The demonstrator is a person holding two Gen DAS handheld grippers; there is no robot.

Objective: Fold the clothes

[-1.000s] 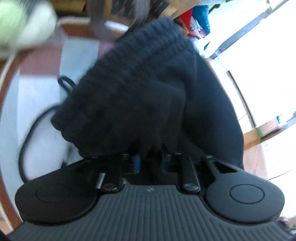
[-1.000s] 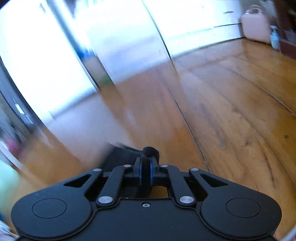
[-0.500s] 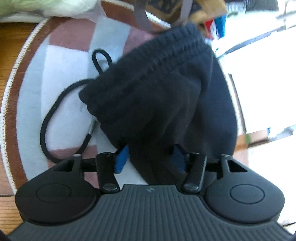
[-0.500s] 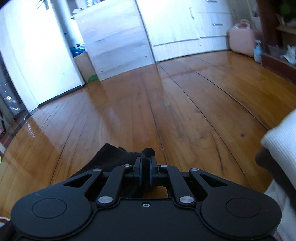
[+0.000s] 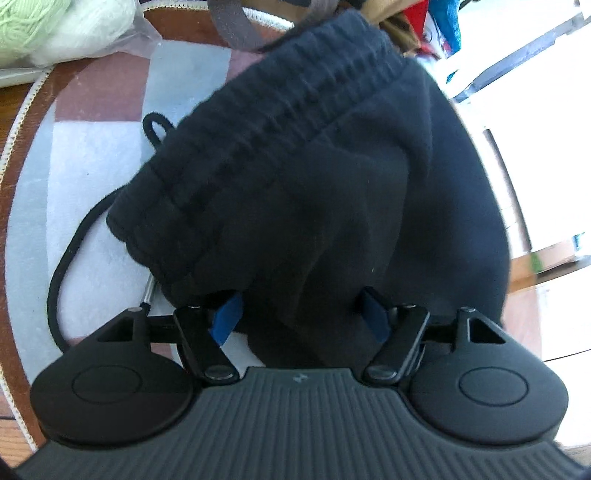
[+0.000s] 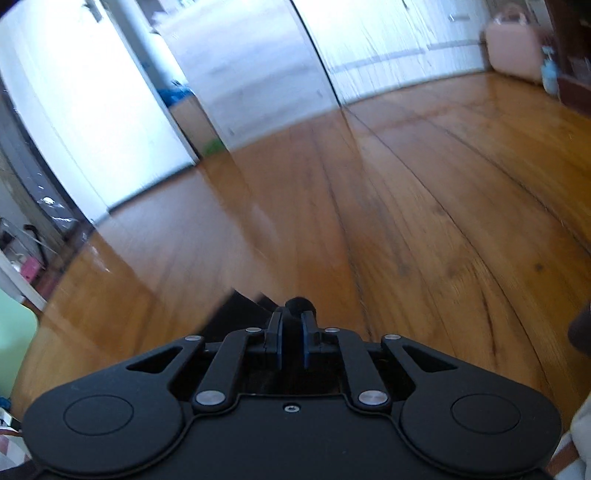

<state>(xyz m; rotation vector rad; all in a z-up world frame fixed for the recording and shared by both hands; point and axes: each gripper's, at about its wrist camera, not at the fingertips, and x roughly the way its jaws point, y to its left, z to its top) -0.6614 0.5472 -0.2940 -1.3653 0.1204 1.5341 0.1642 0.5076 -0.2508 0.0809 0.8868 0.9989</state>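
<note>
A black fleece garment (image 5: 314, 184) with a ribbed waistband lies bunched on a round patterned rug (image 5: 92, 155). Its black drawstring (image 5: 62, 266) loops over the rug at the left. My left gripper (image 5: 300, 317) stands over the near edge, jaws wide and closing, with a fold of cloth between the blue pads (image 5: 225, 317) but not pinched. In the right wrist view another part of the black garment (image 6: 240, 314) hangs over the wooden floor (image 6: 406, 221). A small tuft of it sticks up between the tips of my right gripper (image 6: 291, 332), whose jaws are opening to a narrow gap.
A pale green knitted bundle (image 5: 44, 26) and a grey strap (image 5: 236, 26) lie at the rug's far edge, with coloured clutter behind. White cupboards (image 6: 388, 37) and a pink case (image 6: 513, 44) stand across the floor. Something pale shows at the right edge (image 6: 583, 424).
The left jaws went from pinching the black cloth to standing wide around it, and the garment settled onto the rug. The right jaws parted slightly, and that view swung.
</note>
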